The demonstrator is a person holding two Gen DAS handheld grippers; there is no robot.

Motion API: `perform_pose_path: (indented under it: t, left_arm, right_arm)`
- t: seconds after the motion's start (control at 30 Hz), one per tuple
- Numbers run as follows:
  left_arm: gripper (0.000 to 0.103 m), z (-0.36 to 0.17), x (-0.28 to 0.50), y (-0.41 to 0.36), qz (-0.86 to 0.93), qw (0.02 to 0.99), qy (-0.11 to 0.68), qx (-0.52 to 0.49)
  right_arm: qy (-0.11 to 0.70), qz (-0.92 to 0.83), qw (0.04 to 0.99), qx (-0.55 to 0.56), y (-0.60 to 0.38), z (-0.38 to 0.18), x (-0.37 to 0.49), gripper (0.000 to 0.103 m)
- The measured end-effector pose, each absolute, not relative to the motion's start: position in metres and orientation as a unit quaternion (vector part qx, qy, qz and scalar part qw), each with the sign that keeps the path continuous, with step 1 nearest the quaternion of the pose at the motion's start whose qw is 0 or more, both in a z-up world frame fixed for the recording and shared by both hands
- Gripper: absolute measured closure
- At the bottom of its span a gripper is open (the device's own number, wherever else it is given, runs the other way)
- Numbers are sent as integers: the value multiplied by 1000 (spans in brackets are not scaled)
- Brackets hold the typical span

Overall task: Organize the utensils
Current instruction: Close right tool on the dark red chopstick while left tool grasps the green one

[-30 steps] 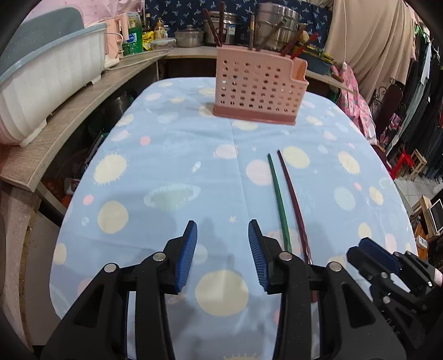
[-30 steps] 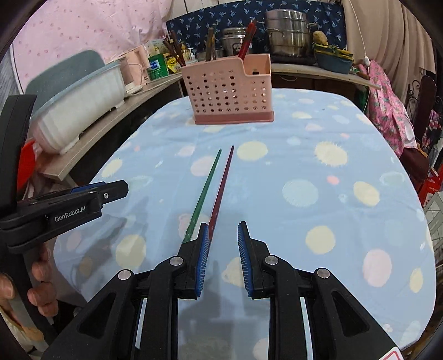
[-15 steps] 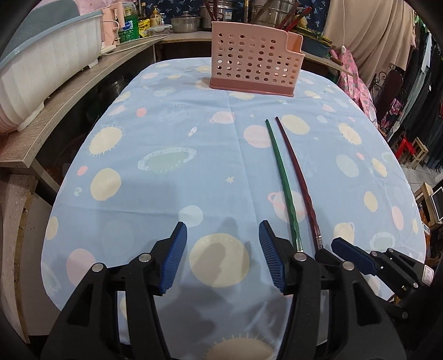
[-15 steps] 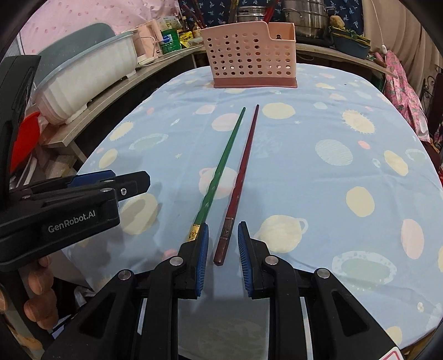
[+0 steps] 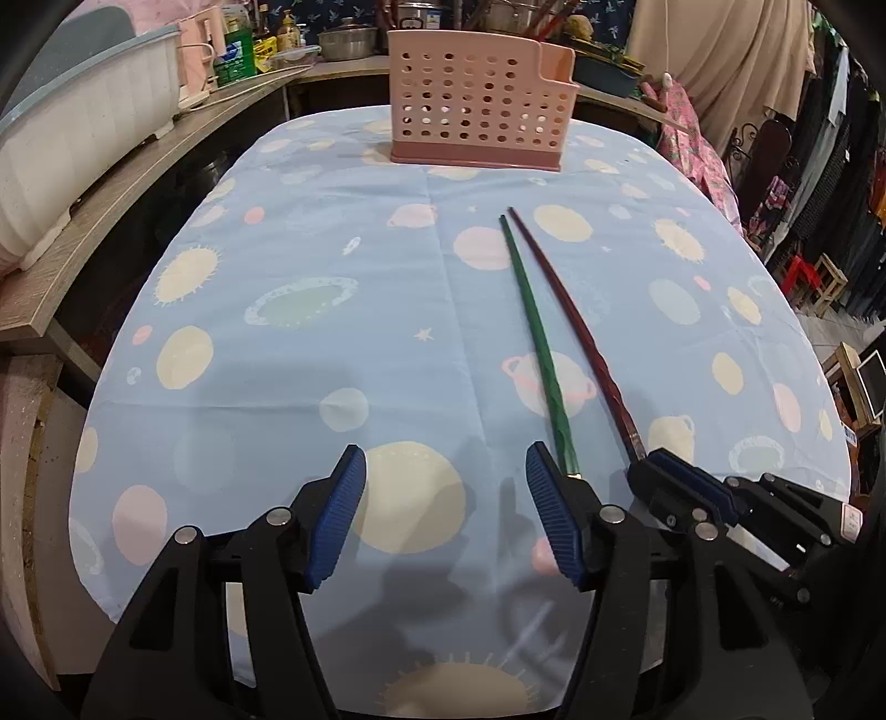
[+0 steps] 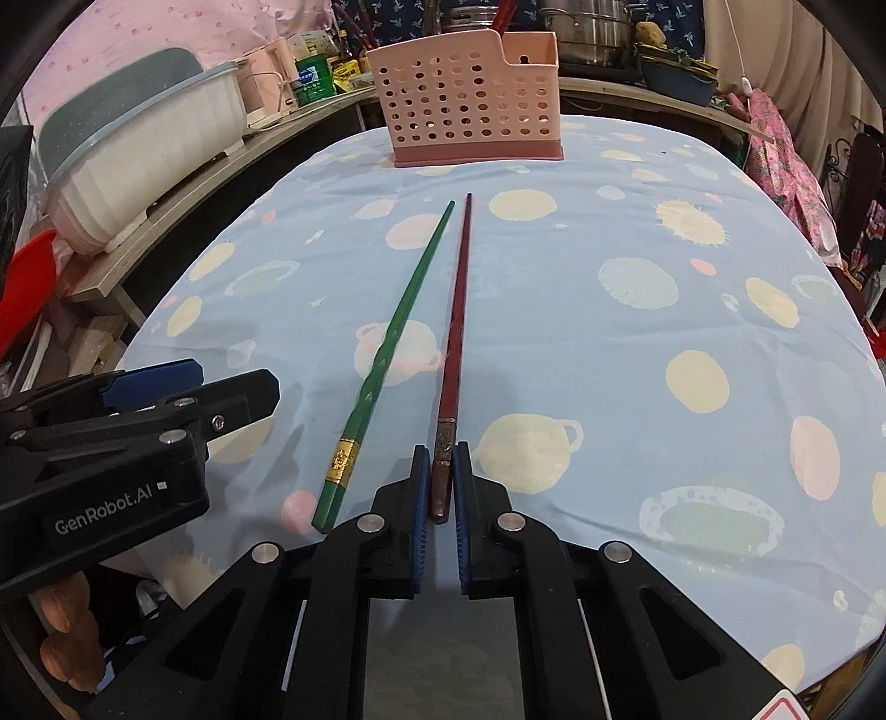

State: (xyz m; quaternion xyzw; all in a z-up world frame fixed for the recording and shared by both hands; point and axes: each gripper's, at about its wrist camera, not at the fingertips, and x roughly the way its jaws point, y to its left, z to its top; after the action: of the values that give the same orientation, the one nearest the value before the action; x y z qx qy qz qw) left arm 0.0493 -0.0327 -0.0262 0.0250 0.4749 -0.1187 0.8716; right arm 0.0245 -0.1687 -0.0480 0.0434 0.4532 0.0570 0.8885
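Observation:
A green chopstick and a dark red chopstick lie side by side on the blue patterned tablecloth, pointing at a pink perforated utensil holder at the far end. My left gripper hangs low over the cloth, its jaws opening with nothing between them; the green chopstick's near end lies just outside its right finger. My right gripper is shut on the near end of the red chopstick. The green chopstick lies free to its left. The left gripper shows at that view's left edge.
A white dish rack sits on a wooden shelf along the left side. Pots and bottles crowd the counter behind the holder. Hanging clothes and small stools stand to the right. The table's near edge is just below both grippers.
Both grippers sank toward the chopsticks' near ends. The left jaws spread wider. The right jaws closed onto the red chopstick's end.

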Motion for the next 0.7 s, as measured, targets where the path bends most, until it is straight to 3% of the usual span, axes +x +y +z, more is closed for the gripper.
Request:
perform_pose_path:
  t: [0.17,0.7]
  left_arm:
    - [37,-28,43,-44,-138,868,476,38]
    - [37,-48,46,-62,-167,849,500,43]
  right_arm:
    - [448,37,892,53,-180,-48,22,96]
    - [440,19,896,61,-199,-48,15,96]
